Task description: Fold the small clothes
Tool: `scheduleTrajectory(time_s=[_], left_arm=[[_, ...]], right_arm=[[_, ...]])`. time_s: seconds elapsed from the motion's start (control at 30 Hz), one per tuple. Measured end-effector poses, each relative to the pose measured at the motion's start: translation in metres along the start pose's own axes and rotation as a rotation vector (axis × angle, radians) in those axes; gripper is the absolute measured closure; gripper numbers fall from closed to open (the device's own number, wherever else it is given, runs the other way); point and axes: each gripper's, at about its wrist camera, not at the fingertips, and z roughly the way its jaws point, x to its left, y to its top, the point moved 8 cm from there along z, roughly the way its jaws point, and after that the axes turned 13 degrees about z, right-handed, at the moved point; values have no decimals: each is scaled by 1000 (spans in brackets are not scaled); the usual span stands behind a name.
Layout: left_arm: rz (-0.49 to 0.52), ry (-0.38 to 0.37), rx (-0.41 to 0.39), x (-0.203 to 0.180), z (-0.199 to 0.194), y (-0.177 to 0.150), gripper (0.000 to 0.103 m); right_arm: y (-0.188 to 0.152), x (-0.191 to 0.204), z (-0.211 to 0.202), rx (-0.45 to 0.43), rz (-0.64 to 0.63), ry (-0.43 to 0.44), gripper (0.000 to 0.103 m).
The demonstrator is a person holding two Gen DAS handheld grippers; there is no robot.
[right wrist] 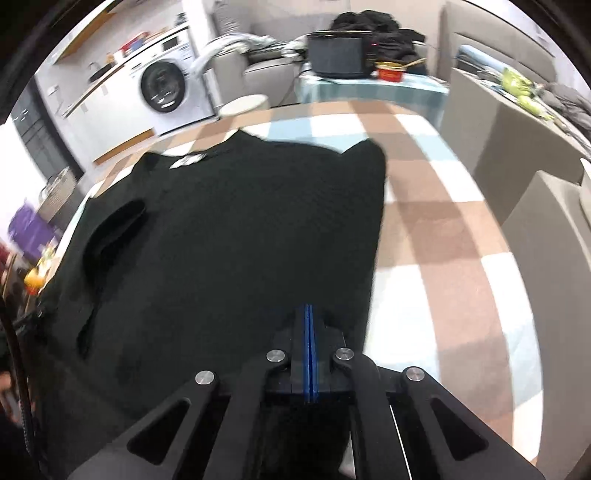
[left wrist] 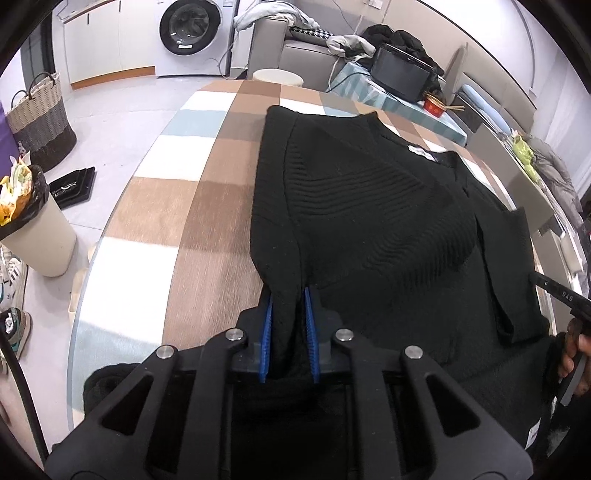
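A black knit sweater [left wrist: 376,221] lies spread on the checked tablecloth [left wrist: 177,206], with a white neck label [left wrist: 421,152]. My left gripper [left wrist: 288,295] is shut on a fold of the sweater's left edge, and black fabric fills the gap between the blue pads [left wrist: 268,332]. In the right wrist view the sweater [right wrist: 229,236] fills the left and middle, blurred. My right gripper [right wrist: 309,308] hovers over its near right edge with the blue pads pressed flat together and no fabric showing between them. A person's hand [left wrist: 574,350] shows at the right edge of the left wrist view.
A full waste bin [left wrist: 33,236] and a woven basket [left wrist: 40,118] stand on the floor to the left. Behind the table are a washing machine [left wrist: 192,33], a round stool [left wrist: 277,76], and a side table with a black appliance [left wrist: 400,72] and a red bowl [left wrist: 436,105].
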Motion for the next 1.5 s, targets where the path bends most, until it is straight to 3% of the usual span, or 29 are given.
scheduleTrajectory(time_s=[0.07, 0.13, 0.2, 0.27, 0.33, 0.47, 0.53, 0.57, 0.6, 0.77, 1.2, 1.4, 1.5], left_arm=[[-6, 3, 2, 1, 3, 2, 90], [-5, 5, -2, 2, 3, 0, 90], [-10, 1, -1, 3, 3, -1, 89], [-13, -5, -4, 3, 3, -2, 89], [-10, -2, -5, 3, 3, -4, 89], [-4, -1, -6, 4, 3, -5, 89], [-2, -4, -7, 4, 2, -6, 89], [-1, -3, -8, 3, 2, -7, 89], [2, -2, -9, 3, 2, -7, 89], [5, 5, -14, -1, 2, -7, 89], [11, 8, -19, -8, 11, 9, 89], [14, 18, -17, -9, 17, 19, 89], [14, 22, 2, -7, 13, 14, 77]], right_arm=[[9, -3, 4, 25, 36, 9, 101], [7, -4, 0, 50, 76, 40, 90], [7, -2, -9, 37, 99, 92, 59], [1, -5, -21, 23, 108, 128, 55], [-5, -2, -24, 49, 98, 146, 55], [-15, 2, -9, 87, 41, 100, 55], [-16, 5, 0, 92, 25, 79, 64], [-15, 8, 1, 69, -13, 37, 77], [-15, 10, 4, 65, -52, 2, 83], [-7, 13, 11, 44, -82, -5, 94], [29, 28, 39, 23, -73, -17, 94], [29, 27, 40, 24, -38, 0, 94], [25, 26, 35, 29, -44, -15, 86]])
